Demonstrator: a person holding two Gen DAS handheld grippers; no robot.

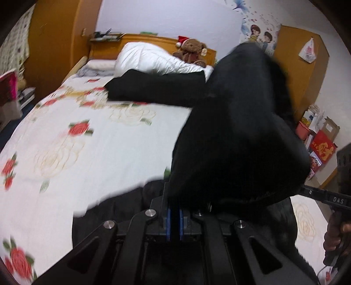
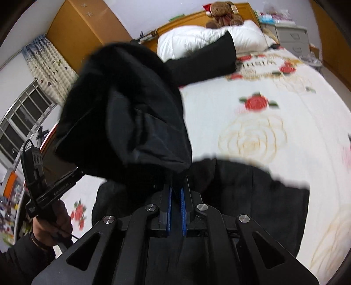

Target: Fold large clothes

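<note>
Over the near edge of the bed [image 1: 65, 136], both grippers held a black coat [image 1: 237, 122] up off the flowered sheet [image 2: 274, 122]. The left gripper [image 1: 174, 210] had its blue pads [image 1: 168, 221] pressed close together, with dark cloth pinched between them. The right gripper [image 2: 176, 203] looked the same, its pads [image 2: 182, 210] nearly touching and clamped on another part of the same coat. Between the two, a thick bunch of fabric with a furry edge [image 2: 105, 54] rose high, while one sleeve [image 1: 153, 87] trailed away to the far end and lay on the sheet beside the white quilt [image 1: 149, 57]. A teddy bear [image 2: 223, 13] sat on that quilt against the headboard. More of the coat lay slumped on the bed just below the grippers.

Judging by this, the work was at the lifting or carrying-over stage: a part of the coat was raised, probably to be laid over the rest or spread out flat. The pictures were blurred, so which part each gripper held could not be told. The next move would call for keeping both grips tight, lowering the raised cloth evenly so it lands flat, and then dealing with the stray sleeve.
</note>
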